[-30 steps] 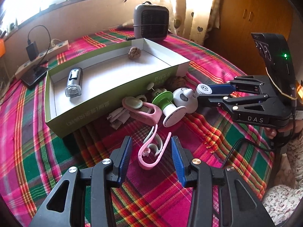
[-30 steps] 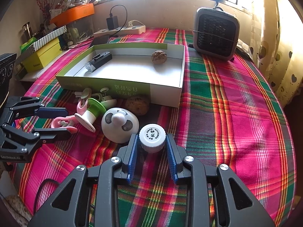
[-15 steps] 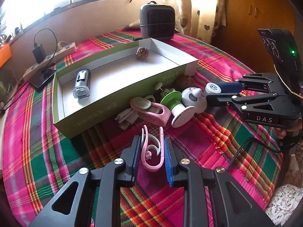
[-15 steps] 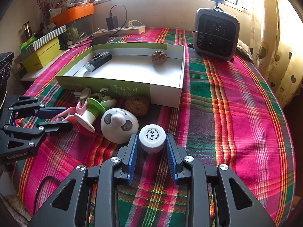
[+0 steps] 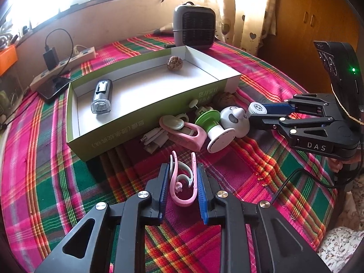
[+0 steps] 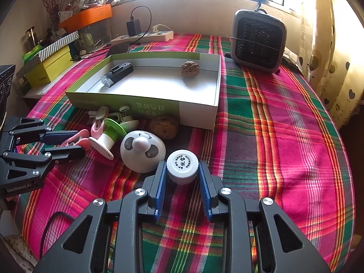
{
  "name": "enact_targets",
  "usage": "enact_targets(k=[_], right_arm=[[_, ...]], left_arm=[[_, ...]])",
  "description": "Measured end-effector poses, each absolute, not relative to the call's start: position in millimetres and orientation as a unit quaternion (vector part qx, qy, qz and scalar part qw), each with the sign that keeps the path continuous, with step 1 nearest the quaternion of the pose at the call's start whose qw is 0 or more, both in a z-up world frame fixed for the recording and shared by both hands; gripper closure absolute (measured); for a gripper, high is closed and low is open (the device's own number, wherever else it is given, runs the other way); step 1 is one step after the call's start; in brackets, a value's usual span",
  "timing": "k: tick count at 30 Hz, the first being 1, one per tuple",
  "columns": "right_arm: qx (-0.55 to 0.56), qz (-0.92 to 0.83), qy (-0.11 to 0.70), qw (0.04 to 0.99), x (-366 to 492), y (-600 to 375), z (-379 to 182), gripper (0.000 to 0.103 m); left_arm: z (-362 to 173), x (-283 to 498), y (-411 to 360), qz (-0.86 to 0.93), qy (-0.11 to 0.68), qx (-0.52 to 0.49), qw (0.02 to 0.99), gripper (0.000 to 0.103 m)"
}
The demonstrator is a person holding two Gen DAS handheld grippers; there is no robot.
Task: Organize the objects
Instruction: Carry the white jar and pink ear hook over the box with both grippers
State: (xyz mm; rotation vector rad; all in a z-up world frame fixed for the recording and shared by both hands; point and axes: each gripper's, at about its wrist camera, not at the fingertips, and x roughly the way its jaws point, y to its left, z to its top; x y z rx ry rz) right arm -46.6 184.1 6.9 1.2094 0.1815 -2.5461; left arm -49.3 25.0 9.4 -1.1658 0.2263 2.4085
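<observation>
My left gripper (image 5: pixel 183 170) is shut on a pink clip (image 5: pixel 183 182) and holds it just above the plaid cloth, in front of the green-and-white box (image 5: pixel 118 134). My right gripper (image 6: pixel 182 170) is shut on a small white bottle (image 6: pixel 182 166); it shows in the left wrist view (image 5: pixel 257 108) next to the panda-faced dome (image 5: pixel 234 120). Inside the box lie a bike light (image 5: pixel 101 99) and a walnut (image 5: pixel 173 62). Beside the box lie a green-and-white spool (image 5: pixel 213 125), a pink clamp (image 5: pixel 182 129) and a second walnut (image 6: pixel 164 127).
A grey heater (image 6: pixel 258 41) stands behind the box's right end. A power strip with a charger (image 6: pixel 145 35) and a phone (image 5: pixel 53 88) lie at the back left. Stacked boxes (image 6: pixel 47 66) sit off the table's left side.
My left gripper closed on the pink clip, squeezing its arms together, and lifted it slightly. My right gripper stayed shut on the white bottle without moving.
</observation>
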Motion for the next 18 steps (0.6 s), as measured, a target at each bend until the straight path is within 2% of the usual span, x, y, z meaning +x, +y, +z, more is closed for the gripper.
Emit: enact_targets(k=[18], right_arm=[[0.411,-0.895,0.052,0.165,-40.9,182.9,14.9,0.074]], left_arm=[[24.7,-48.8,15.3,0.883,0.062,-0.411,0.218,0.082]])
